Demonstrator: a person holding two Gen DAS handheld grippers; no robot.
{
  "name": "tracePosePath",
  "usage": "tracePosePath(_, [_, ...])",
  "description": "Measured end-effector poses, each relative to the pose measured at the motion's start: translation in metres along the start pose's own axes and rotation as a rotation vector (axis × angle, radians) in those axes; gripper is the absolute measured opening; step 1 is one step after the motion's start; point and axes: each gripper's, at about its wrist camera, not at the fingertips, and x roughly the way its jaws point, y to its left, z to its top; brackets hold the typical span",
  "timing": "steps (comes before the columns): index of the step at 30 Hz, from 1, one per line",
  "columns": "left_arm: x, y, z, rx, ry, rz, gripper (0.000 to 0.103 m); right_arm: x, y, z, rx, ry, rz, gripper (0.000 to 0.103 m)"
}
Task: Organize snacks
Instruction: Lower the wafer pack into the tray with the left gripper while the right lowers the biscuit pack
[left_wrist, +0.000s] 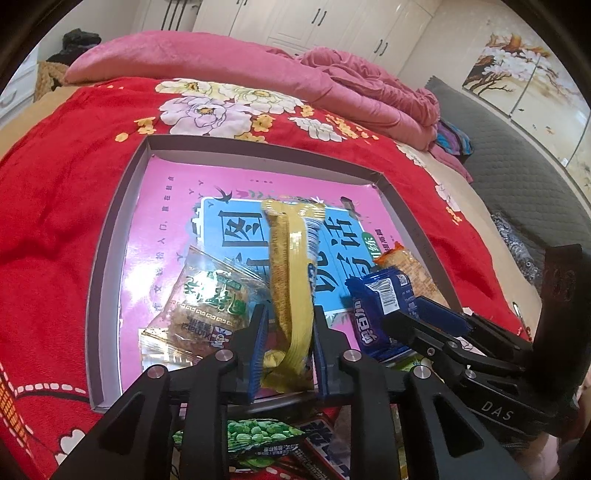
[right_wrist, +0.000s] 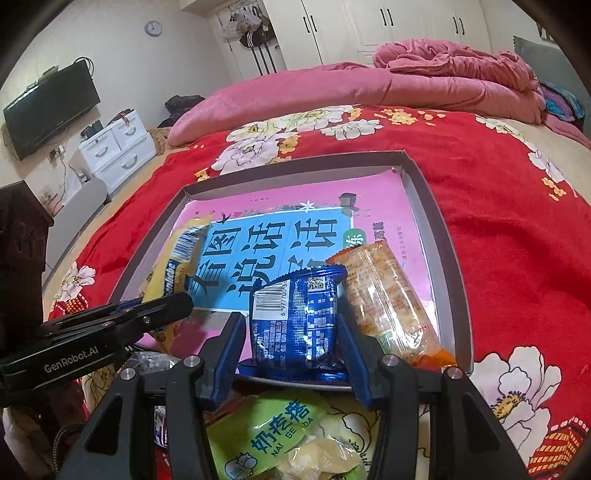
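Left gripper: blue pads on either side of a long yellow snack packet; jaws narrow, packet standing between them, tip up over the tray; whether the pads press it or have a hair of slack — cannot tell. In the right wrist view the same packet shows a barcode and part of a word, not fully readable.

Right gripper: jaws part open, closed on a blue foil packet; barcode and QR code face the camera, digits partly legible ("6 97700..."); in the left wrist view its white Chinese brand lettering shows. Gripper bodies carry "GenRobot.AI" and "DAS".

Tray: shallow cardboard box lid, grey walls, lying on a red floral blanket; its floor is covered by a glossy pink and blue booklet with large Chinese characters.

Already in the tray: a clear packet with green label at the left, crumbly brown contents; an orange-ended clear packet of crackers at the right, just beside the blue one.

Outside the near wall — a green pea packet, and a pale green packet printed "NAI GE DA".

Beyond: pink plush quilt, bunched; white wardrobe doors; wall clock; television.
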Motion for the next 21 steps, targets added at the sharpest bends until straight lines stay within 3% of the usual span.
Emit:
tracePosePath(3, [0.000,-0.001,0.000,0.005,-0.001,0.002,0.033,-0.002,-0.001,0.001,0.002,-0.009,0.002,0.051])
tracePosePath(21, [-0.006,-0.002,0.003,0.002,-0.020,-0.014,0.047,-0.012,-0.004,0.004,0.014,-0.050,0.003,0.054])
